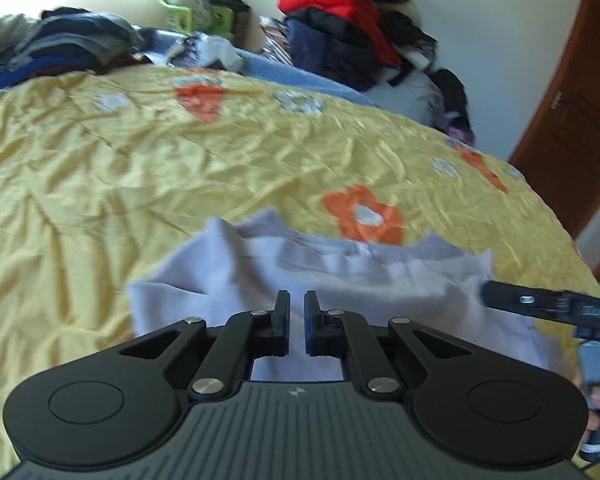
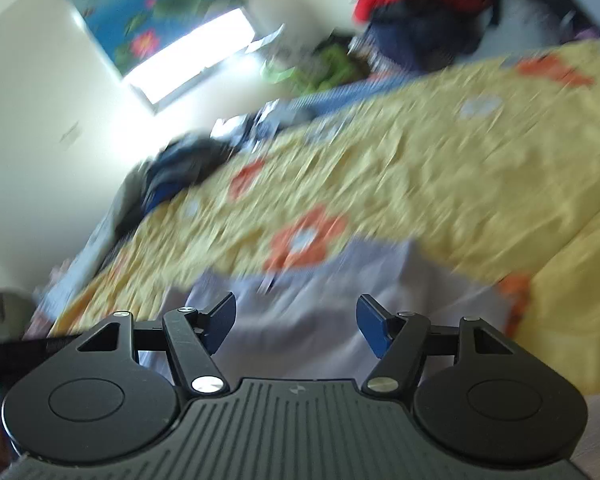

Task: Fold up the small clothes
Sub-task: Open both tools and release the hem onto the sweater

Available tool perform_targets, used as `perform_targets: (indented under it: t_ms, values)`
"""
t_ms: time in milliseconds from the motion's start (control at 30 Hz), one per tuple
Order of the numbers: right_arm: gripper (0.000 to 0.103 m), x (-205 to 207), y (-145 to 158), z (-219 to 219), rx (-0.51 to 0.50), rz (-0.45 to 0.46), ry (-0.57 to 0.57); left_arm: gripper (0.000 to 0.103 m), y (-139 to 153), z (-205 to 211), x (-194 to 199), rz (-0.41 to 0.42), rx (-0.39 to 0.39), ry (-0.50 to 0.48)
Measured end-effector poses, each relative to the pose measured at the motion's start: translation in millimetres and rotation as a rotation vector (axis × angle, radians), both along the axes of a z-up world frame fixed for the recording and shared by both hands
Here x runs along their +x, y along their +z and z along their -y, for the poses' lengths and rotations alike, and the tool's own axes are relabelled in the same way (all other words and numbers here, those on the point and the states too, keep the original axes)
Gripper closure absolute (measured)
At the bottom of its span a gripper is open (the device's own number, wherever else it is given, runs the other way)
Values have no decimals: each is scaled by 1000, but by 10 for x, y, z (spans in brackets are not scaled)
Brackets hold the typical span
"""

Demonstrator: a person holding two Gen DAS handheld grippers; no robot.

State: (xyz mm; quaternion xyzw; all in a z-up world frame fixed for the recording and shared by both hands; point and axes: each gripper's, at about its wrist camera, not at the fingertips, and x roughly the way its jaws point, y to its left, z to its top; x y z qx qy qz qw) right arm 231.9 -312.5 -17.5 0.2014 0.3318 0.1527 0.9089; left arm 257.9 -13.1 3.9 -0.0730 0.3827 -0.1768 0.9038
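Observation:
A small pale lilac garment (image 1: 340, 280) lies spread on the yellow flowered bedspread (image 1: 140, 168), neckline toward the far side. My left gripper (image 1: 296, 300) hovers over its near middle, jaws almost closed with a narrow gap and nothing between them. The right gripper's finger (image 1: 540, 304) reaches in from the right over the garment's right edge. In the blurred right wrist view, my right gripper (image 2: 296, 312) is open and empty above the same garment (image 2: 320, 312).
Piles of dark clothes (image 1: 60, 44) lie at the bed's far left. A heap of red and dark clothes (image 1: 352, 28) stands at the far right. A brown door (image 1: 572, 120) is on the right. The bed edge (image 2: 572, 264) drops at the right.

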Motion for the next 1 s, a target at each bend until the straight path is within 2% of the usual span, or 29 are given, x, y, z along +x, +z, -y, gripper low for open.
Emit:
perform_targets:
  t_ms: [67, 167, 200, 233, 267, 333, 433, 467, 567, 667, 767, 867, 1000]
  values:
    - [35, 59, -30, 1, -92, 0, -80, 96, -87, 69, 53, -26, 0, -13]
    - [34, 62, -3, 153, -205, 21, -310, 96, -189, 36, 136, -61, 33, 60]
    - [33, 36, 19, 200, -226, 28, -370, 96, -188, -4, 140, -61, 18, 75]
    - [33, 1, 34, 229, -217, 45, -381, 96, -171, -16, 138, -51, 5, 71]
    - [33, -23, 48, 212, -195, 63, -343, 96, -150, 5, 136, -37, 8, 62]
    - [33, -12, 57, 49, -175, 72, -194, 96, -115, 122, 140, -11, 44, 26]
    - [31, 112, -2, -371, -223, 15, 34, 91, -187, 331, 207, -39, 101, -46]
    - [32, 159, -47, -495, -251, -9, 87, 91, -224, 362, 232, -38, 117, -39]
    - [32, 270, -99, -802, -421, 2, 87, 91, -286, 346, 331, -13, 138, 39]
    - [31, 479, -82, -811, -473, -7, 15, 91, -256, 228, 421, -29, 105, 116]
    - [31, 481, -3, -811, -542, 12, -56, 91, -196, 168, 354, 0, 125, 120]
    - [30, 268, 118, -839, -498, 79, -14, 91, -189, 149, 242, 36, 164, 99]
    - [29, 257, 62, -979, -399, 9, 141, 88, -288, 206, 252, 22, 185, 97]
